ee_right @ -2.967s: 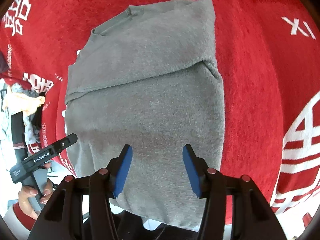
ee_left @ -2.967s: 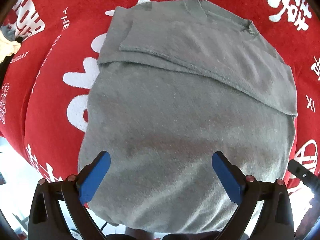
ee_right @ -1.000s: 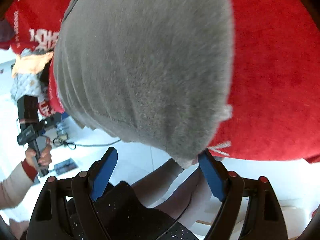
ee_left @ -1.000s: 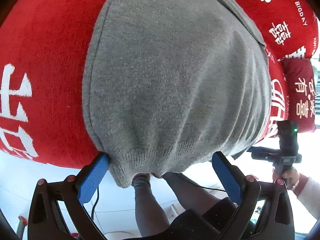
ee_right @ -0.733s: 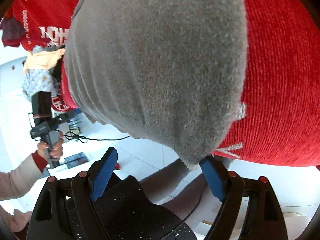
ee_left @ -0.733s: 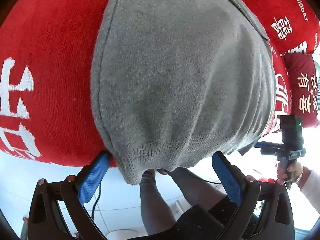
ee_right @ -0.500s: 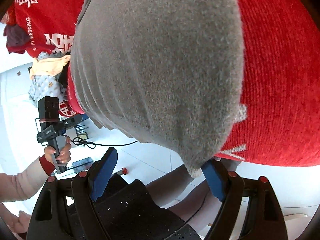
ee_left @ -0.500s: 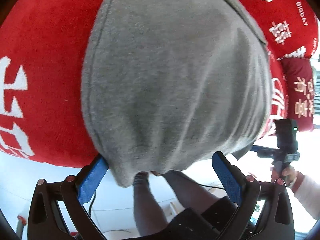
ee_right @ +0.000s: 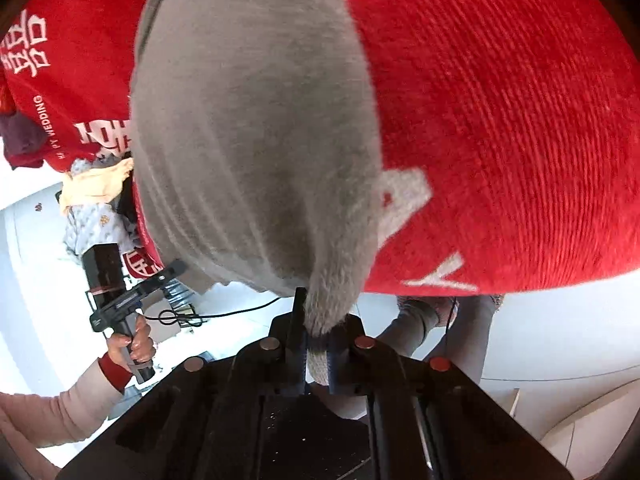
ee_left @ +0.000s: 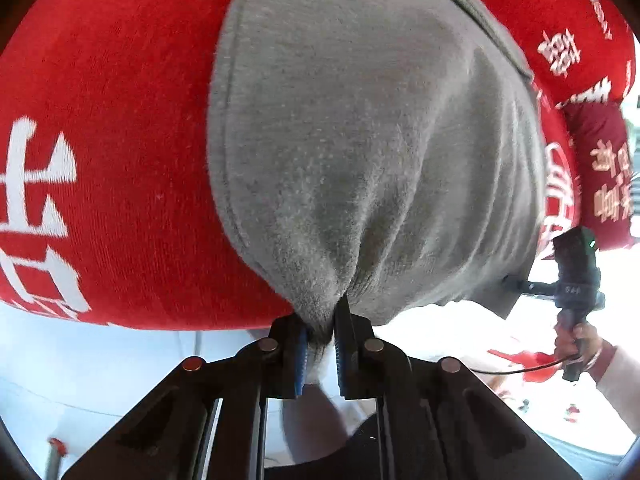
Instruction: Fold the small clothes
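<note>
A grey knitted sweater (ee_left: 360,140) lies on a red cloth with white characters (ee_left: 112,152), its hem hanging over the near edge. My left gripper (ee_left: 320,334) is shut on the hem's left corner, the fabric bunched between the blue pads. My right gripper (ee_right: 318,340) is shut on the hem's right corner of the same sweater (ee_right: 256,128). The sleeves and collar lie at the far end, mostly out of sight.
A pile of other clothes (ee_right: 92,196) sits at the left edge of the red cloth (ee_right: 500,120). A dark red cushion (ee_left: 604,168) lies at the right. White floor is below, with the person's legs (ee_right: 432,320).
Both grippers were open around the hem's corners half a second ago. Both have now closed on the hem and the fabric has gathered into folds at the pads.
</note>
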`<state>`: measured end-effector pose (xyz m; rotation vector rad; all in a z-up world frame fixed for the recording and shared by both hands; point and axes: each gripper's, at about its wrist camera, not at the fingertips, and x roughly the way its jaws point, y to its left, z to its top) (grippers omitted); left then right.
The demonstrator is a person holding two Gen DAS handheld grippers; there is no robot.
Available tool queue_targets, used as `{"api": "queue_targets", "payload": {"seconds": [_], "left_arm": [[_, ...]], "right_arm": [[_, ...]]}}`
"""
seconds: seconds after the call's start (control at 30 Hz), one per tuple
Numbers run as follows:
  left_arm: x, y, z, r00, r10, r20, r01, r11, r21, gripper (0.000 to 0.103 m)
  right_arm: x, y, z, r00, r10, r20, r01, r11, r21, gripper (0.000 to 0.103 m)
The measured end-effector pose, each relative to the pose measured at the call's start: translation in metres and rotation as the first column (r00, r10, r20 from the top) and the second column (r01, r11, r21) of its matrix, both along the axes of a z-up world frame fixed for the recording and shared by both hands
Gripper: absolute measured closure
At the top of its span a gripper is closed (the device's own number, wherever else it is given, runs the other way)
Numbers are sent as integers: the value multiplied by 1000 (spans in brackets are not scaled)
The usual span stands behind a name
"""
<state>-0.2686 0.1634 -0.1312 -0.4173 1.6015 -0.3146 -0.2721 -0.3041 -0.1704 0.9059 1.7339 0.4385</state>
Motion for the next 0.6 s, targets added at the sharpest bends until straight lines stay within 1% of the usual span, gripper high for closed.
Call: {"api": "queue_targets", "payload": {"seconds": [0.03,0.13,0.33,0.4,0.47,0.53,0.6], "left_arm": [[0,0,1,1000,-1,3,1,1000,-6,91],[0,0,13,1000,12,24,-11,998,-59,91],[11,8,45,993,92,70,-79,983,-169,91],[22,13,59,989,110,102,-88,975,-205,91],[32,14,70,984,110,138,-77,971,-225,91],[41,15,77,981,116,156,-77,969,-237,91],[53,19,85,975,146,169,-99,961,-259,91]], "right_arm": [[0,1,4,1000,-4,7,4,1000,8,95],[5,5,22,999,-33,41,31,998,48,95],[26,6,61,984,-131,119,116,986,123,96],[37,6,74,976,-158,147,138,981,137,96],[49,7,87,967,-180,178,153,976,152,96],[62,7,98,958,-194,211,160,973,167,96],[79,7,111,947,-209,245,166,969,184,96]]}}
